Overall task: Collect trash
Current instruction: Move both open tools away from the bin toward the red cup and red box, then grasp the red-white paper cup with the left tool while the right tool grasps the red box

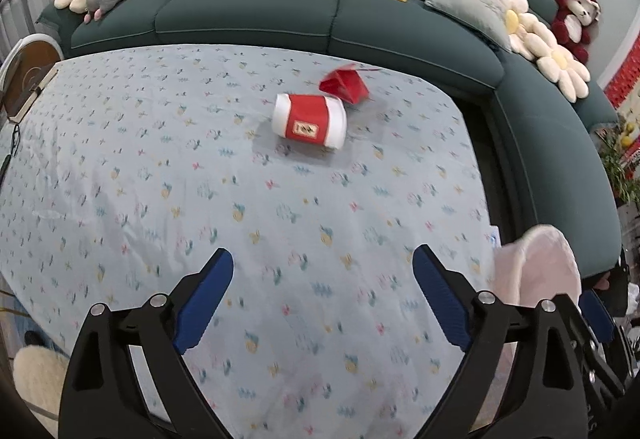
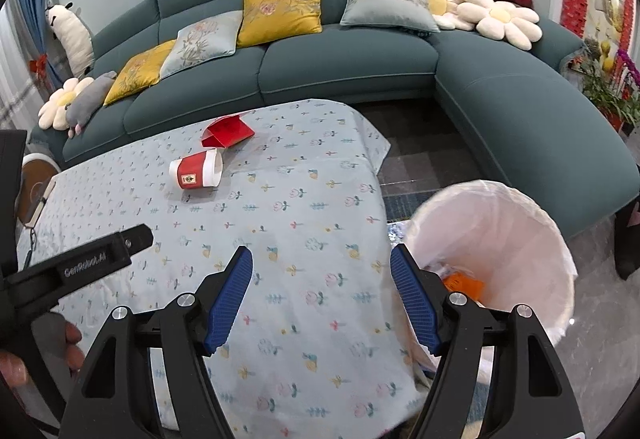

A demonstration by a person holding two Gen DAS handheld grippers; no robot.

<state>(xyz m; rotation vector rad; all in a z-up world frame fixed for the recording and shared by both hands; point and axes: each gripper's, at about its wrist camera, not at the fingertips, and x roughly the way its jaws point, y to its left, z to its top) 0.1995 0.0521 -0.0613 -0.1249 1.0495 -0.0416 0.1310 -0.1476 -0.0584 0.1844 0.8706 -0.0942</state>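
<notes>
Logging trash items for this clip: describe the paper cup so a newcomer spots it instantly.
Find the table with the floral cloth before the teal sofa. Toward its far side a paper cup lies tipped over. Unlike the all-red folded carton just behind it, it is round, white-ended, with a red band.

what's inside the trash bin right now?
The bin has a pale liner. At the bottom, an orange scrap and some pale scraps show. The right gripper's finger hides the rest of the bottom.

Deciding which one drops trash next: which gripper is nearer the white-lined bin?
Right. The right gripper hangs by the bin, its finger overlapping the rim; the left gripper is over the tablecloth further left.
</notes>
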